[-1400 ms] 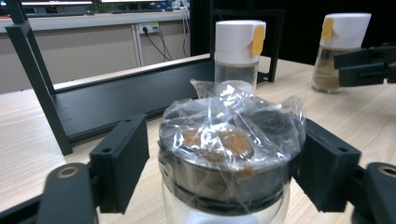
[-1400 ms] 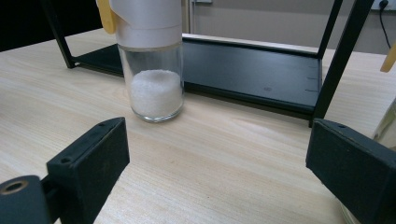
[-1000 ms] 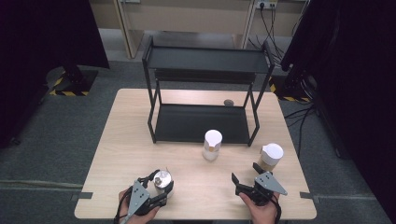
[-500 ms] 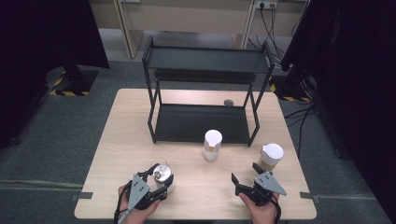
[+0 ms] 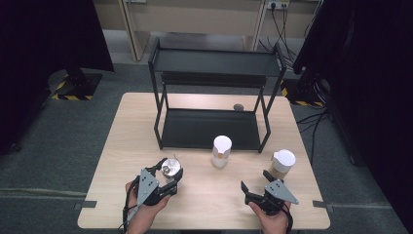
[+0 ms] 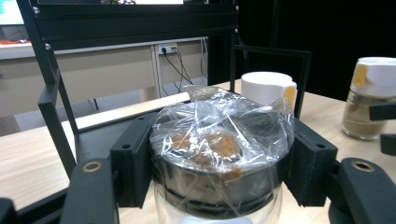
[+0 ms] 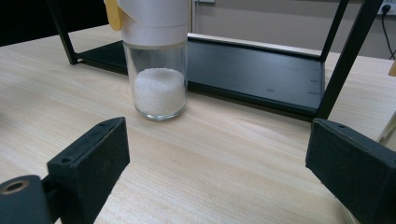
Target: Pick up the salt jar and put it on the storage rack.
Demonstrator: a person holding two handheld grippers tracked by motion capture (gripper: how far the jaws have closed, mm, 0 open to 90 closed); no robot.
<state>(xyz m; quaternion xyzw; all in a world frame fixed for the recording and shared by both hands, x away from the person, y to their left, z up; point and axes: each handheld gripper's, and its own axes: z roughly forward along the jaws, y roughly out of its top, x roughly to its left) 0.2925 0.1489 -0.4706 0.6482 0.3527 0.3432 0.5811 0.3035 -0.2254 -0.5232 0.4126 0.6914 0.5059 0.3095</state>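
My left gripper [image 5: 168, 175] [image 6: 217, 163] is shut on a glass jar [image 5: 170, 168] [image 6: 219, 149] with a black lid under clear plastic film, held a little above the table's front left. My right gripper [image 5: 254, 181] [image 7: 219, 163] stands open low over the front right of the table, nothing between its pads. A glass shaker of white grains with a white cap [image 5: 221, 151] [image 7: 156, 60] stands before the black two-tier rack [image 5: 214, 63] [image 7: 261, 70]. A second white-capped shaker with brownish contents [image 5: 282, 163] [image 6: 369, 98] stands just beyond my right gripper.
The rack's lower shelf [image 5: 209, 127] lies bare; a small dark object [image 5: 238, 107] sits on the wooden table [image 5: 126, 126] behind it. Dark curtains flank the table, and cables run on the floor at the back right.
My left gripper has risen slightly and shifted toward the rack with the jar in its jaws. The right gripper and both shakers have stayed where they were.
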